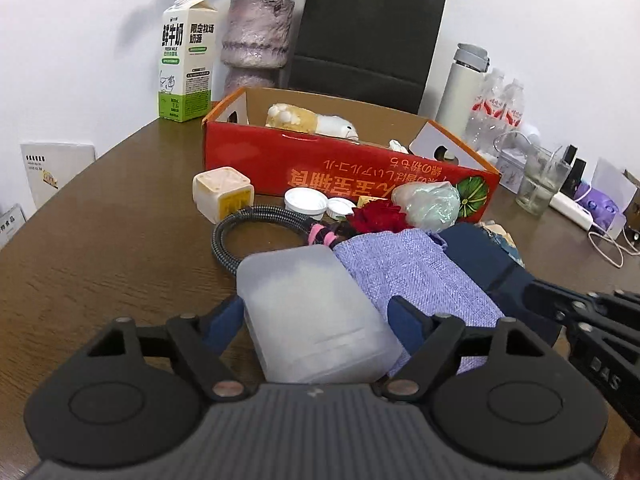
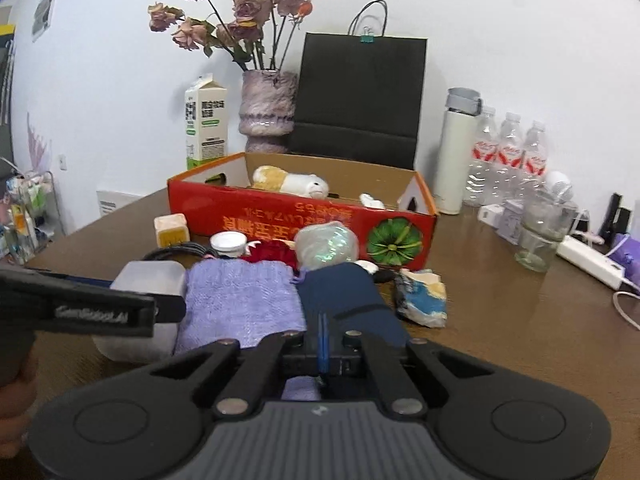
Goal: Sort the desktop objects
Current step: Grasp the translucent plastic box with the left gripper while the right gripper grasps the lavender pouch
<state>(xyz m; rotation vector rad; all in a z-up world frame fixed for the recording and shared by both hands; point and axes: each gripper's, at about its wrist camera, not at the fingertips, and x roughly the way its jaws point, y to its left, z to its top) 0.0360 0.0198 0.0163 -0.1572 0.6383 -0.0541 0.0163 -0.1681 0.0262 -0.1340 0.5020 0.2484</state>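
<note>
Your workspace is a dark brown wooden table [image 1: 100, 272] against a white wall. Nearest to you, your left gripper [image 1: 316, 316] points forward and downward with its blue-padded fingers [image 1: 224, 320] spread on either side of a frosted translucent plastic box [image 1: 312, 312]; whether the pads press it cannot be told. The black body of that gripper, seen from the right wrist, reads "GenRobot.AI". Your right gripper [image 2: 323, 320] also tilts down, its jaws pressed together, lying over a dark navy cloth item [image 2: 344, 292]; whether any cloth is pinched cannot be told. Between the box and the navy item lies one lilac knitted pouch [image 2: 240, 300]. Just beyond sit one coiled braided grey cable [image 1: 240, 224], one cream cube-shaped container [image 1: 224, 194], two small white round lids [image 1: 306, 202], one red fabric rose [image 1: 376, 216] and one crumpled pale-green plastic ball [image 2: 326, 245]. To the right lies a blue-and-yellow crumpled wrapper [image 2: 422, 296]. Farther on stands the open red cardboard tray [image 2: 280, 220] with upside-down yellow characters and a green melon picture, holding one white-and-yellow plush toy [image 2: 290, 182]. At the far edge: one milk carton [image 1: 188, 56] printed "FRESH MILK", one mauve vase [image 2: 268, 110] of dried roses, one black paper bag [image 2: 360, 96], one white flask [image 2: 456, 152], three water bottles [image 2: 510, 152] and a clear glass [image 2: 540, 236].
</note>
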